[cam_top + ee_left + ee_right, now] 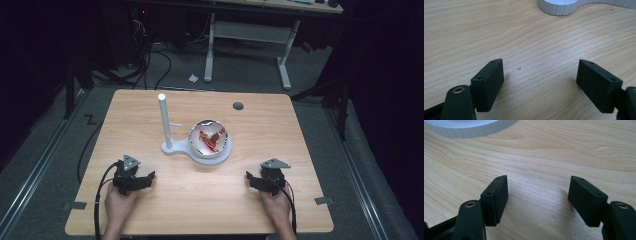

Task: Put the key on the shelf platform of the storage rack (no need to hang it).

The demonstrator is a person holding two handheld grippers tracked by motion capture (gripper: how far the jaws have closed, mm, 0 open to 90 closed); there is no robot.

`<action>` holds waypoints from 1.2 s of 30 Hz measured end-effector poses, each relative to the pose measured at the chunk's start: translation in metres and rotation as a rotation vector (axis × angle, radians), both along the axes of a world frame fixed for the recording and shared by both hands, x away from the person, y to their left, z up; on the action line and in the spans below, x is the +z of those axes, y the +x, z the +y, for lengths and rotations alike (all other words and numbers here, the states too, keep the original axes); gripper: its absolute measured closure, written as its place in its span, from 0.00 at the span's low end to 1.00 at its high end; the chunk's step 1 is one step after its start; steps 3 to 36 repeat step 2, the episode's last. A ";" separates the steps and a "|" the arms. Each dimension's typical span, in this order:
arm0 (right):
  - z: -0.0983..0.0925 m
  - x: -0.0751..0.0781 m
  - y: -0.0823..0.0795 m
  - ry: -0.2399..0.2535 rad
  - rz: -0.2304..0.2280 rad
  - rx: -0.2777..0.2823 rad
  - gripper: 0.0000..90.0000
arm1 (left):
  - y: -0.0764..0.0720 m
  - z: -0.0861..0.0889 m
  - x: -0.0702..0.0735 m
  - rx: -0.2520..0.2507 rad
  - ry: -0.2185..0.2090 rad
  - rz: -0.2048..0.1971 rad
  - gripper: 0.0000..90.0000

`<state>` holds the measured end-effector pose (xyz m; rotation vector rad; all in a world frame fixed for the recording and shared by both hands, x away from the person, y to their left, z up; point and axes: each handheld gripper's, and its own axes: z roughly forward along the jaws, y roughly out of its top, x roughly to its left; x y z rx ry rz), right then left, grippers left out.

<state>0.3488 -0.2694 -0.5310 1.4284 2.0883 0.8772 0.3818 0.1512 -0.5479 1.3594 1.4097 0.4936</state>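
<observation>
Jaws apart, both grippers [145, 179] [251, 178]

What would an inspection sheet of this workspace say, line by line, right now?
Surface: wooden table, round grommet hole at the far side.
Job's things: white stand with an upright post; bowl on its base holding red pieces.
Clutter: nothing seen.
Grippers: left hand-held gripper and right hand-held gripper both open, empty, low over the near table.
Cables: one trails from each gripper; more on the floor behind.
Surroundings: white desk frame, dark room.
</observation>
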 end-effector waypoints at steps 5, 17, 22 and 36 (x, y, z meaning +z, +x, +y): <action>0.000 0.000 0.000 0.000 0.000 0.000 0.36 | 0.000 0.000 0.000 0.001 -0.001 -0.001 0.25; 0.000 0.000 0.000 0.000 0.000 0.000 0.36 | 0.000 0.000 0.000 0.001 -0.001 -0.001 0.25; 0.000 0.000 0.000 0.000 0.000 0.000 0.36 | 0.000 0.000 0.000 0.001 -0.001 -0.001 0.25; 0.000 0.000 0.000 0.000 0.000 0.000 0.36 | 0.000 0.000 0.000 0.001 -0.001 -0.001 0.25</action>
